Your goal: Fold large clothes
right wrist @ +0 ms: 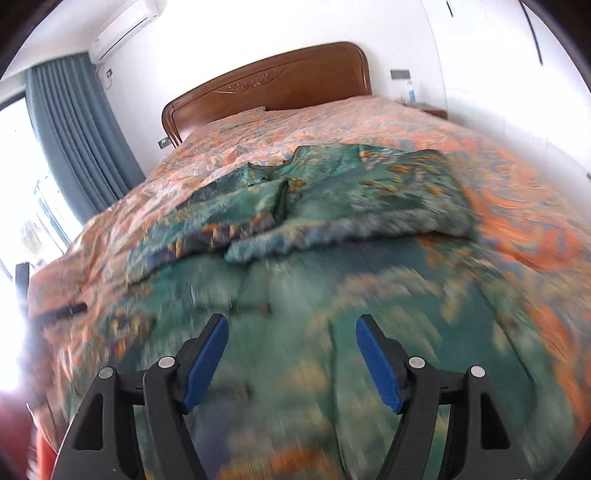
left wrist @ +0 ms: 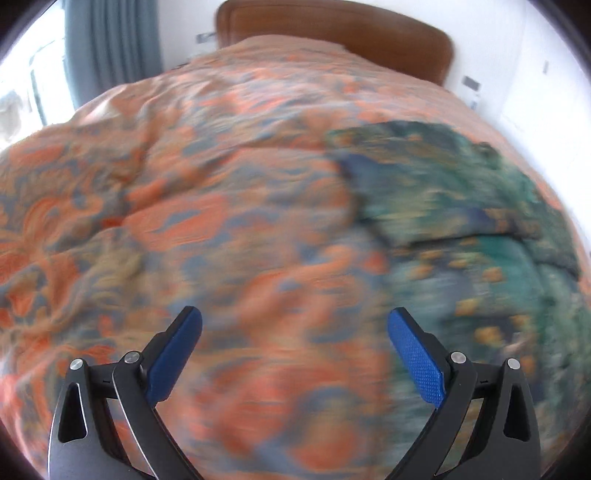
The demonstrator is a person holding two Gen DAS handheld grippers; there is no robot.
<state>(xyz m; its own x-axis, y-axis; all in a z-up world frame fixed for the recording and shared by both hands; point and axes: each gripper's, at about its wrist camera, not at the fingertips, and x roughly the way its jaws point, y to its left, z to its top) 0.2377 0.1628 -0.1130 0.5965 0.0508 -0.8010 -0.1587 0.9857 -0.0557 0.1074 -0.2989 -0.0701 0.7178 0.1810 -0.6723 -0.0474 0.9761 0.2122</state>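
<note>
Green floral satin garment [right wrist: 325, 206] lies on the orange patterned bed quilt [left wrist: 184, 206], upper part folded over, lower part spread flat. Left gripper [left wrist: 294, 354] and right gripper [right wrist: 291, 360]: jaws wide apart, empty. Judged roughly halfway; further folds remain.

Green garment [right wrist: 332, 295] blurs near the lens; bedspread [left wrist: 221, 258] pattern smeared.

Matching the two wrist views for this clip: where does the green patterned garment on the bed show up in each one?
Left wrist view: the green patterned garment fills the right side, blurred, beyond the open left gripper.
Right wrist view: it spreads from centre to the bottom edge, under the open right gripper.
Shared landmark: the brown wooden headboard at the top of both, behind the orange floral bedspread.
</note>
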